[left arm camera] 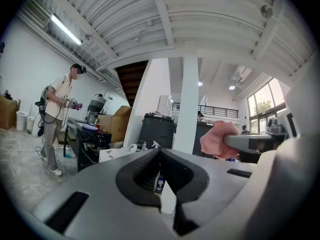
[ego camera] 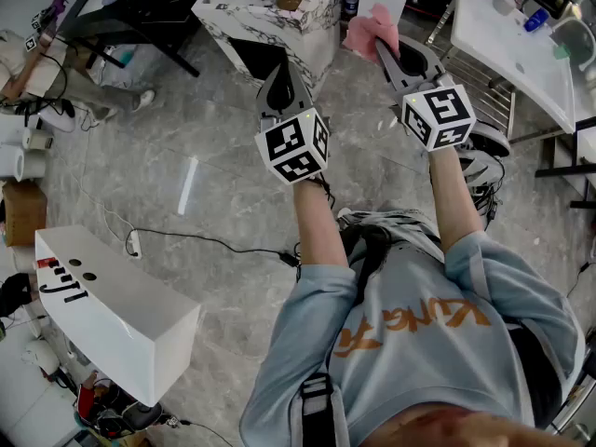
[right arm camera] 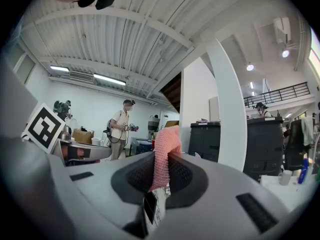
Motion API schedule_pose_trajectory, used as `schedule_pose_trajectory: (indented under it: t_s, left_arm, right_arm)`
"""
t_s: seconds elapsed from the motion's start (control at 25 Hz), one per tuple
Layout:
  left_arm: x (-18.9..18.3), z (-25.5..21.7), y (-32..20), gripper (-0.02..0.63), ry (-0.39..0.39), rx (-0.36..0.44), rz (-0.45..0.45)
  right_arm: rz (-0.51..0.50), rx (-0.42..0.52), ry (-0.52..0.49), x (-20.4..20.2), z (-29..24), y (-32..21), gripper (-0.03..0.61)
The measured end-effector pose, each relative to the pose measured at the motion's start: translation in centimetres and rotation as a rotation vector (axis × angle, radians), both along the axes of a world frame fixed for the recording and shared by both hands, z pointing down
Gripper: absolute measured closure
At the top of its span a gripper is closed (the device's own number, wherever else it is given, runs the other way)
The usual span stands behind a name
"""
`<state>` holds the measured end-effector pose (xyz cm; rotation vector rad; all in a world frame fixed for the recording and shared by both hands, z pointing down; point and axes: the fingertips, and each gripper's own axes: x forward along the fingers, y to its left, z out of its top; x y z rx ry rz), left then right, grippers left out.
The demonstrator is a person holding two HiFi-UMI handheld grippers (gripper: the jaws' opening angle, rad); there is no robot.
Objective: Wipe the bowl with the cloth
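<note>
Both grippers are raised and point level across the room. My right gripper (ego camera: pixel 380 43) is shut on a pink cloth (ego camera: pixel 368 28), which sticks up out of the jaws (right arm camera: pixel 164 149). Beside it on the left, my left gripper (ego camera: pixel 284 77) is shut with nothing held; its jaws meet in a thin line (left arm camera: pixel 160 156). From the left gripper view the pink cloth (left arm camera: pixel 220 139) shows at the right. A small brown round thing (ego camera: pixel 290 1) lies on a marble-patterned table (ego camera: pixel 244 9) ahead; I cannot tell whether it is the bowl.
A white box (ego camera: pixel 121 315) stands on the floor at my left, with a cable (ego camera: pixel 186 240) trailing past it. A white table (ego camera: pixel 507 49) and metal rack are at the right. Another person (left arm camera: pixel 56 119) stands far off by a dark bench; a white column (left arm camera: pixel 187 104) rises ahead.
</note>
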<state>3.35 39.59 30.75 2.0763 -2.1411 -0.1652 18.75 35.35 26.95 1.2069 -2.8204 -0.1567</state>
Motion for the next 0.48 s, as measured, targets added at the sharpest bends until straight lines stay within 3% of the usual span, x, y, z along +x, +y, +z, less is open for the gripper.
schedule_pose_trajectory:
  t_s: [0.48]
  left_arm:
    - [-2.2, 0.2, -0.4, 0.591, 0.014, 0.007, 0.004]
  right_arm:
    - [0.006, -0.005, -0.016, -1.2, 0.0, -0.7, 0.529]
